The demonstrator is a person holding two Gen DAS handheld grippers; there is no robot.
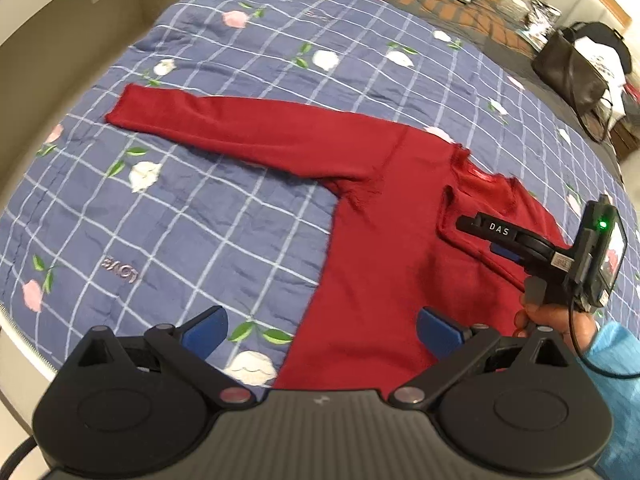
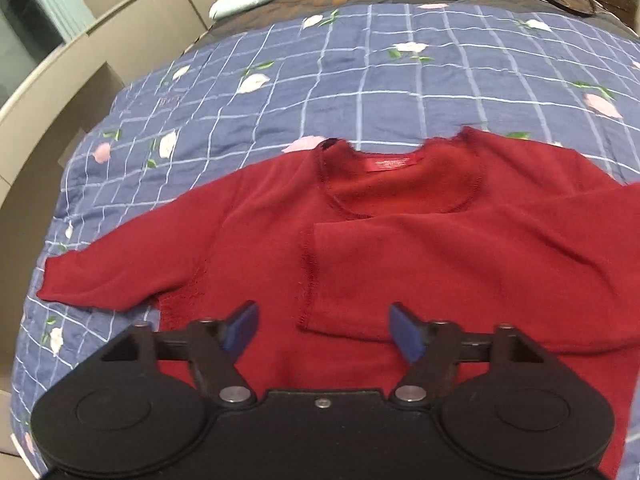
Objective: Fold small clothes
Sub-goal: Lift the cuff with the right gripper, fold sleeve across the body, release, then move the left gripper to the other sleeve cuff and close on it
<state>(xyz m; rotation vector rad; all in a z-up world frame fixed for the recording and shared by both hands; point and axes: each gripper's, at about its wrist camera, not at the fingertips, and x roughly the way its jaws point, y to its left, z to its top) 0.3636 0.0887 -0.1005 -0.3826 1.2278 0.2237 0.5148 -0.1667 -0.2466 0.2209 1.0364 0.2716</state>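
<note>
The small dark-red knitted long-sleeved sweater (image 2: 400, 264) lies flat on the blue grid-checked floral quilt (image 2: 360, 80); one sleeve (image 2: 460, 272) is already folded across the chest, the other sleeve (image 1: 240, 128) lies stretched out, so sleeve and body folds remain, I judge; left gripper (image 1: 320, 332) and right gripper (image 2: 324, 328) both gape wide, empty; only the left view shows the right gripper's side (image 1: 500, 236) above the collar, and the dark leather handbag (image 1: 572, 68) whole.

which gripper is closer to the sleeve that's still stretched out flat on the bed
Left. The left gripper hovers at the body's edge below the outstretched sleeve; the right gripper hovers over the chest by the folded sleeve.
</note>
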